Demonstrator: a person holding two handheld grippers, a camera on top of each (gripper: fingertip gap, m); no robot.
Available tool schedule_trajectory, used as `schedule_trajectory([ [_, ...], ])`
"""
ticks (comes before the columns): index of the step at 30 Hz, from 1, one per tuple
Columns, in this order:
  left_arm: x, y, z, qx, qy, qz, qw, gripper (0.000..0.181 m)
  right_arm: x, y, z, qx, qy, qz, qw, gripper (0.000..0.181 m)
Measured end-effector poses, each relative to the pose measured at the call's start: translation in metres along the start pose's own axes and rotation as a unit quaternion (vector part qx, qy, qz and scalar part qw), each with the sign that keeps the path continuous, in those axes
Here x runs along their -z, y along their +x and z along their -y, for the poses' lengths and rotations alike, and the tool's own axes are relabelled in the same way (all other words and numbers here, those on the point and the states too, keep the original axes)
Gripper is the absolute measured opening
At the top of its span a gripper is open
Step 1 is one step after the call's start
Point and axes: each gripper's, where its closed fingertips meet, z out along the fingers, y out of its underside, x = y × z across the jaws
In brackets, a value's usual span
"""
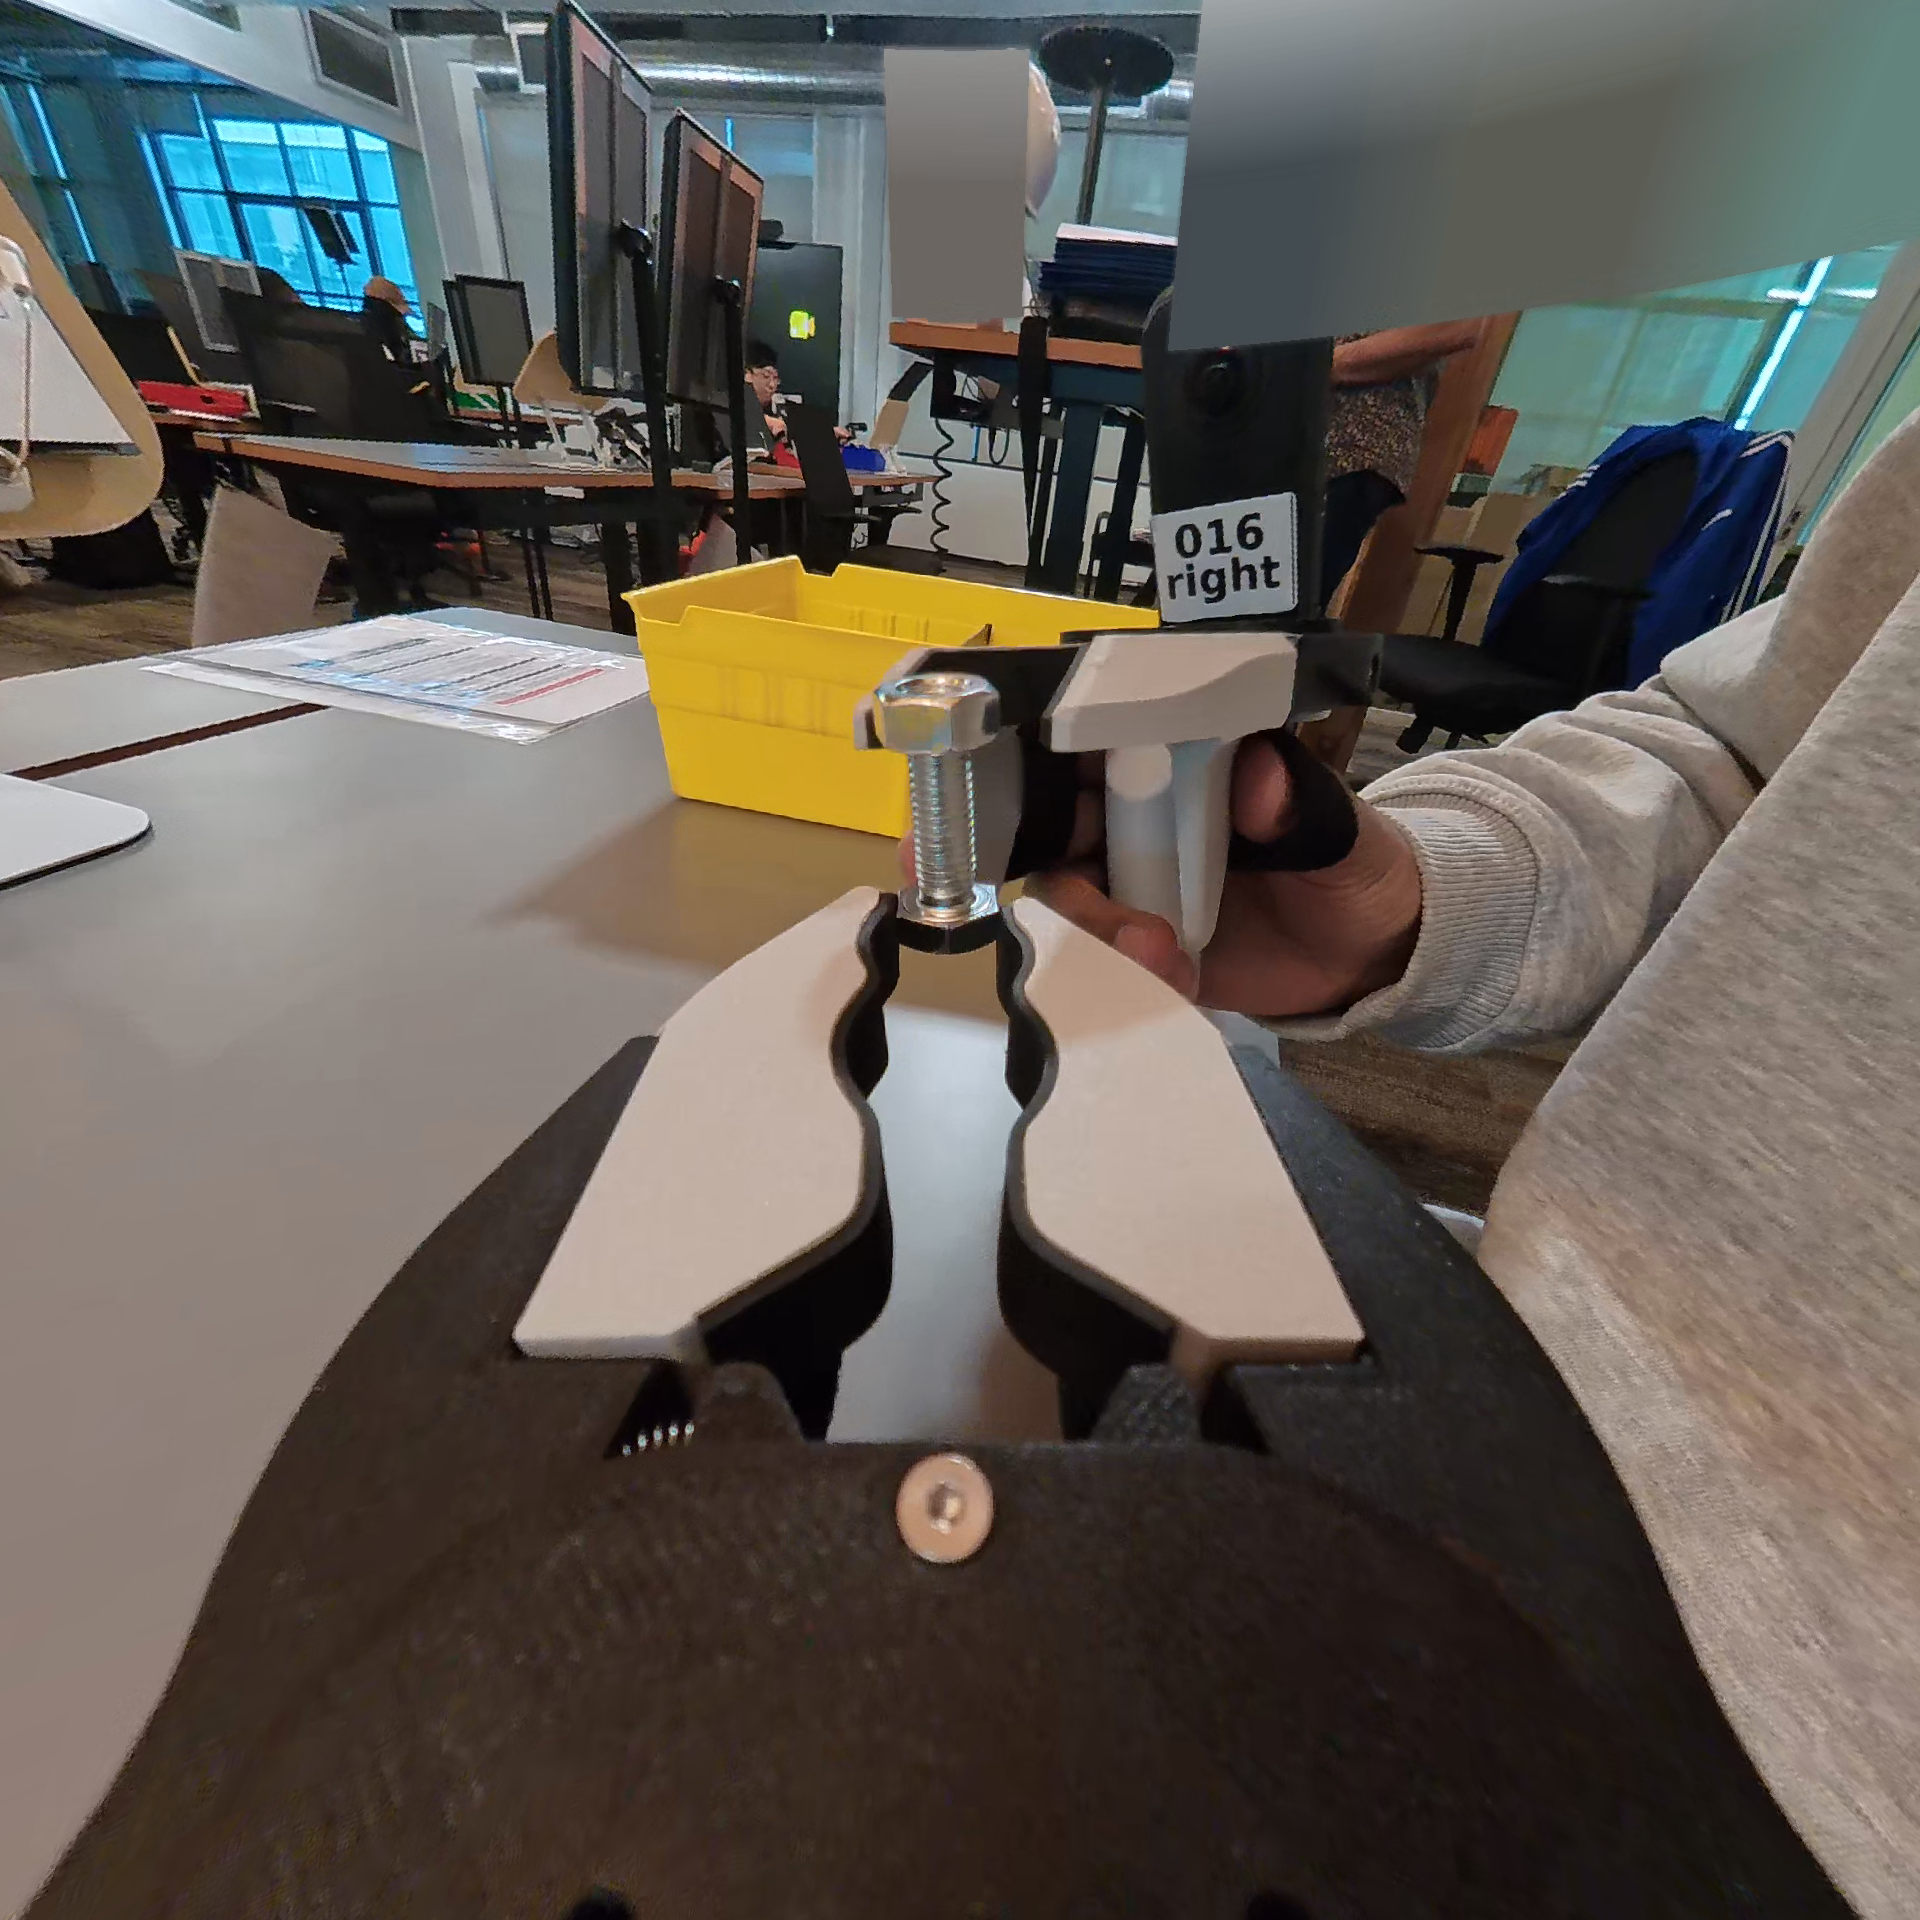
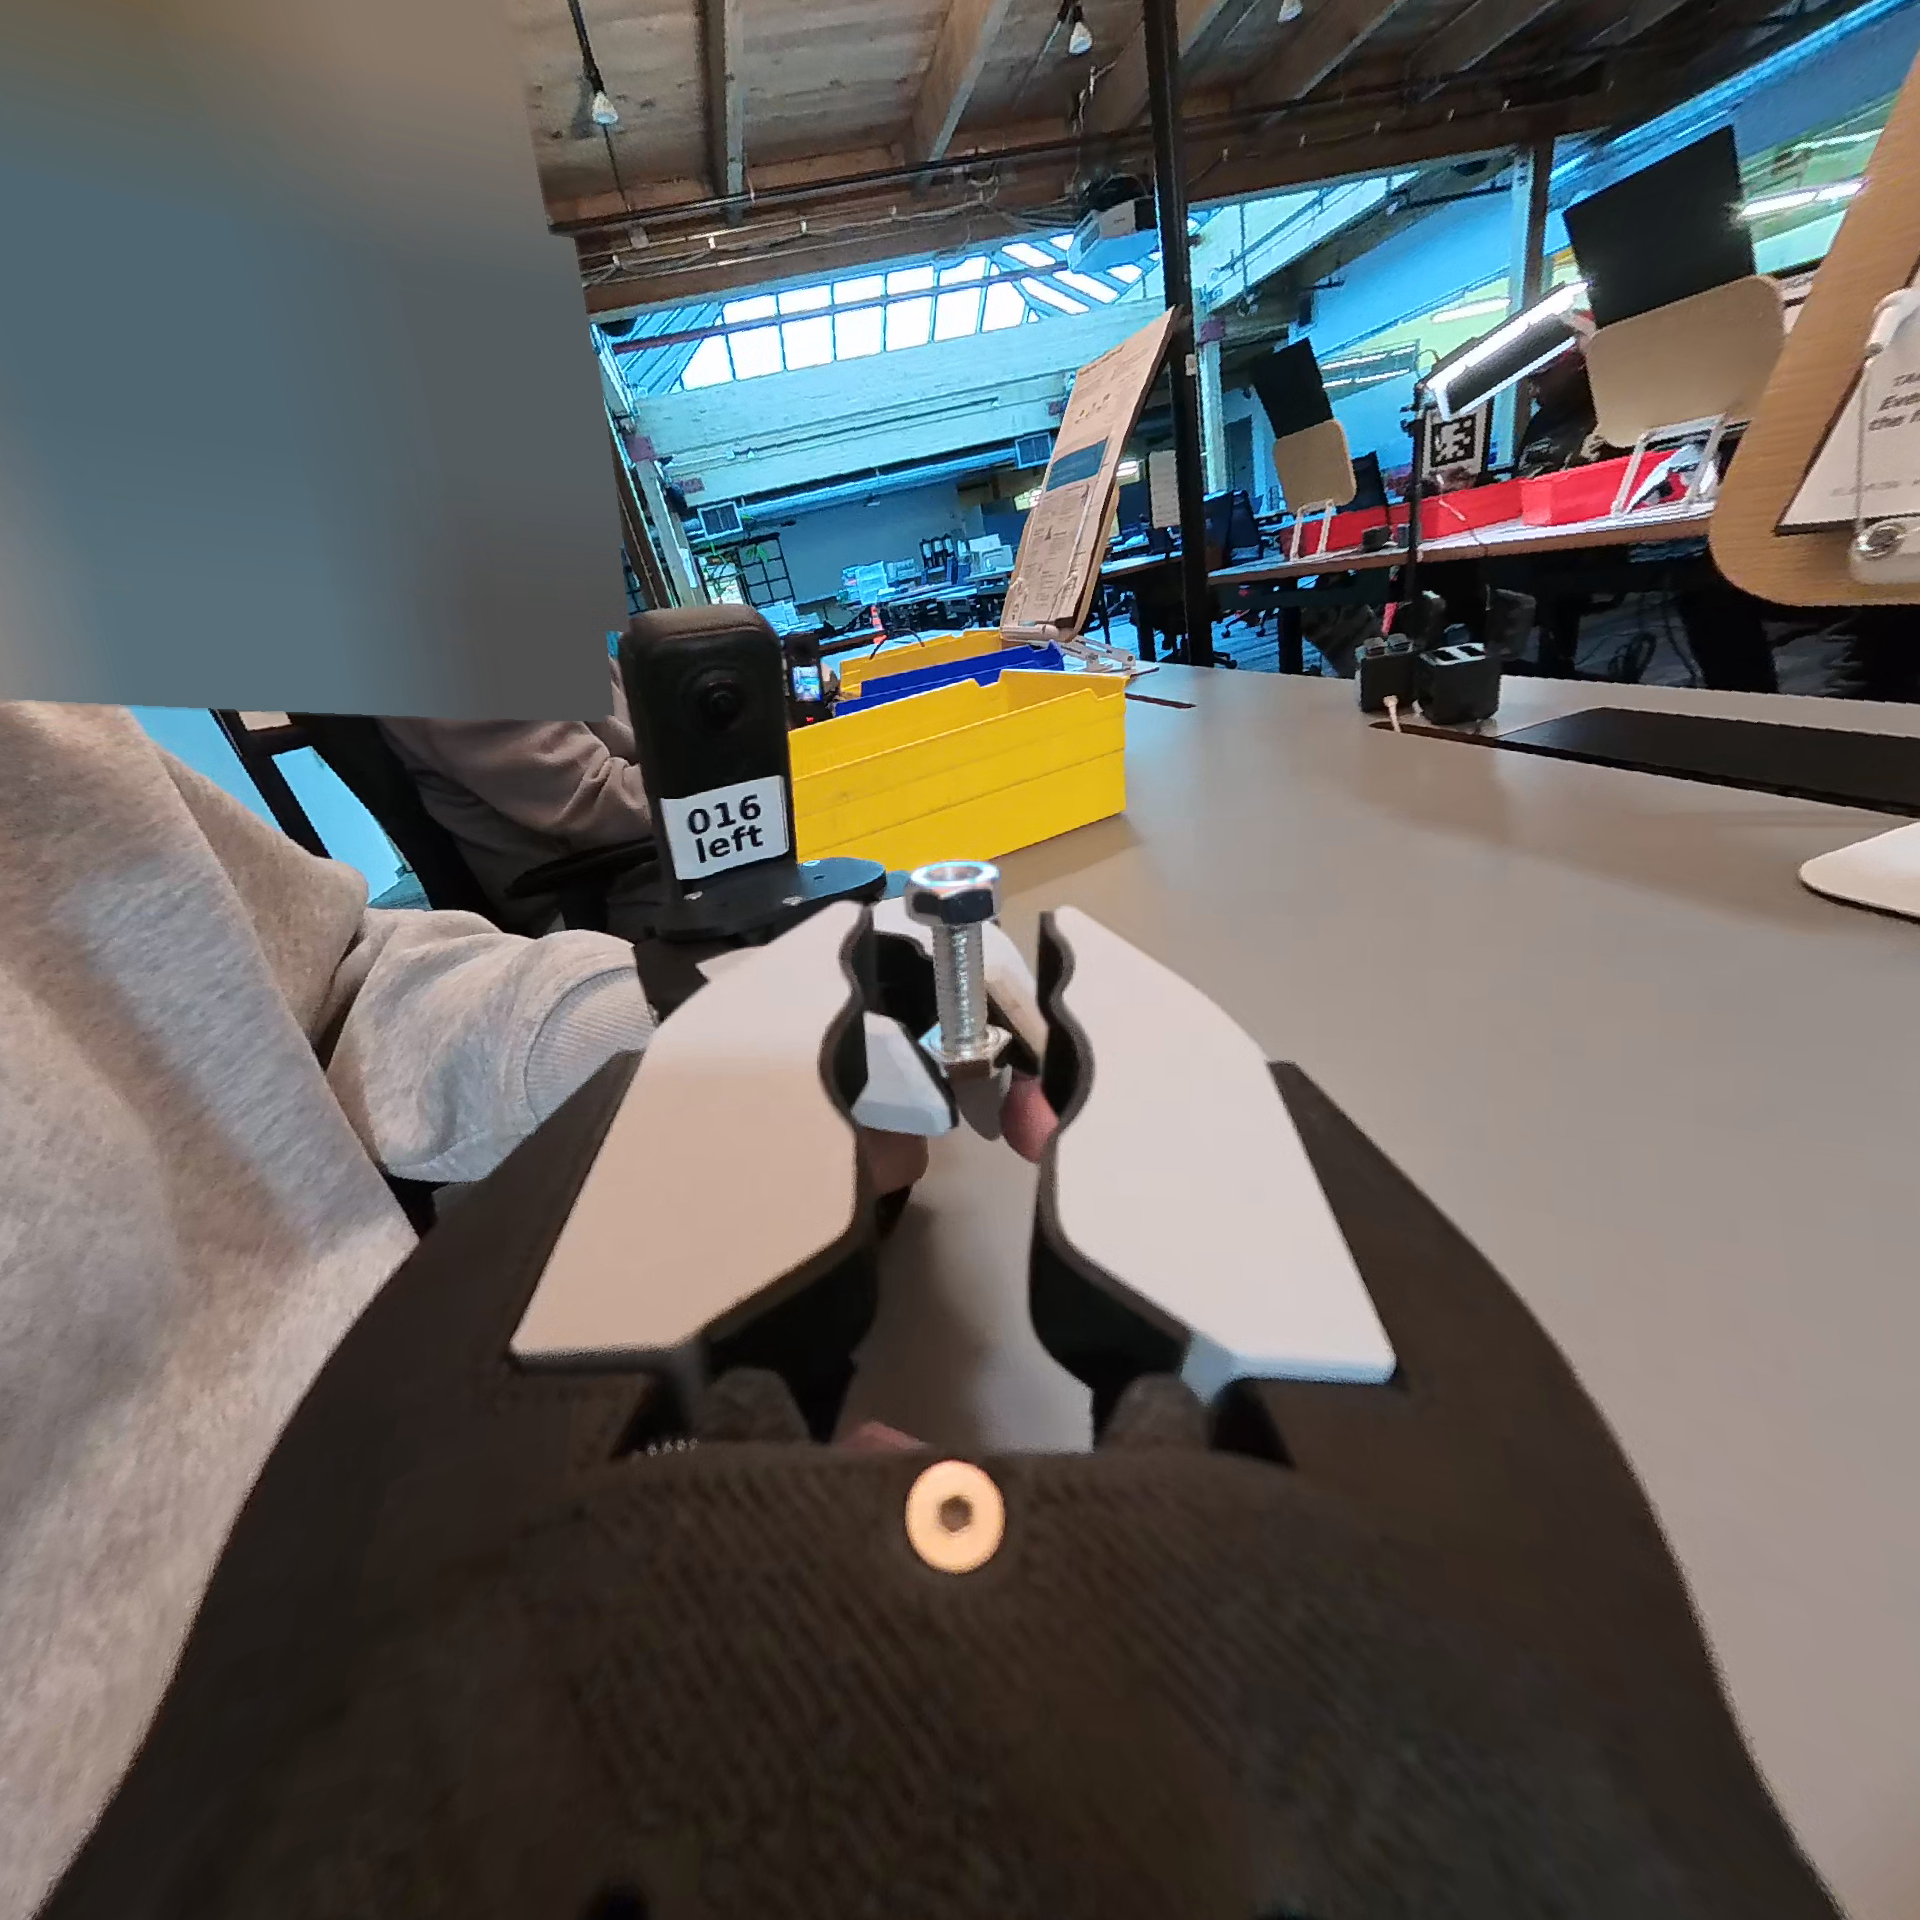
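The left tool (image 1: 945,925) pinches the silver hex nut (image 1: 943,910) under the upright silver threaded steel bolt (image 1: 938,790). The right tool (image 2: 954,961) stands spread about the bolt. Behind the bolt, the yellow plastic bin (image 1: 769,707) sits on the grey table (image 1: 364,935).

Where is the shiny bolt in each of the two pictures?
Left wrist view: the bolt stands upright just above the middle, its nut pinched at the left hand-held gripper tips.
Right wrist view: the bolt stands upright at the middle, between the open tips of the right hand-held gripper.
Shared landmark: the yellow bin behind it.
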Motion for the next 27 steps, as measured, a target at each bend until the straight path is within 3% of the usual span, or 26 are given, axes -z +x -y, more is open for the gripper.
schedule_trajectory([
  [13, -0.002, 0.007, -0.003, -0.009, -0.013, -0.015, 1.0, 0.018, -0.001, -0.005, -0.001, 0.035, -0.014, -0.003, 0.999, 0.018],
  [27, -0.002, 0.025, -0.001, 0.039, -0.005, -0.082, 0.996, 0.018, 0.0, -0.017, 0.001, 0.016, 0.004, 0.06, 0.998, 0.018],
])
